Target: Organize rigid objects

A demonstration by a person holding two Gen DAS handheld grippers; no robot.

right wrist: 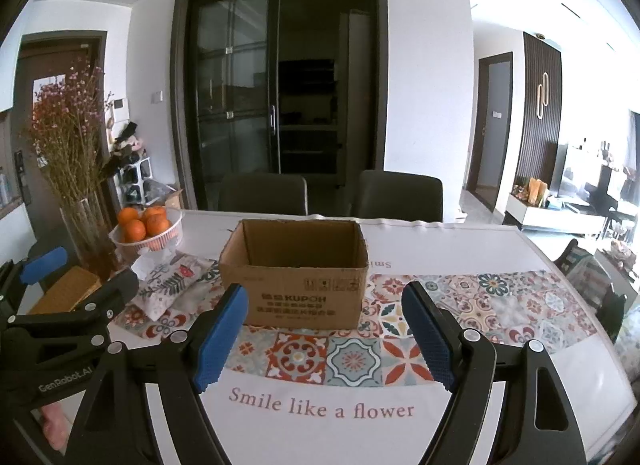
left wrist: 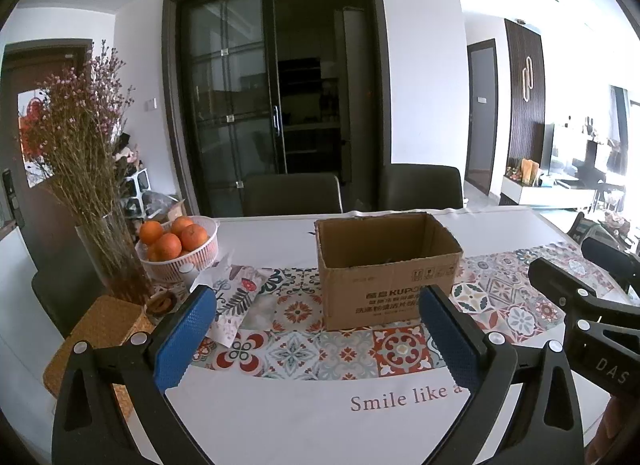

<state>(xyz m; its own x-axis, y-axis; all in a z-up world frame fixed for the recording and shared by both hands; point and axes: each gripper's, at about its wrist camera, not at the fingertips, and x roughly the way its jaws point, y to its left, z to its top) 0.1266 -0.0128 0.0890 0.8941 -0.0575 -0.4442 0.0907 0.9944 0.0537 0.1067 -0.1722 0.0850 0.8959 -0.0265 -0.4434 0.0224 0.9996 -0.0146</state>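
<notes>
The box was seen dead ahead of the right gripper, nearer than the left gripper; both were spread, empty.

Your left gripper has black plastic arms, round silver screws and blue knurled pads. Your right gripper matches it, with "DAS" in white letters at 3 o'clock in the left view.
</notes>
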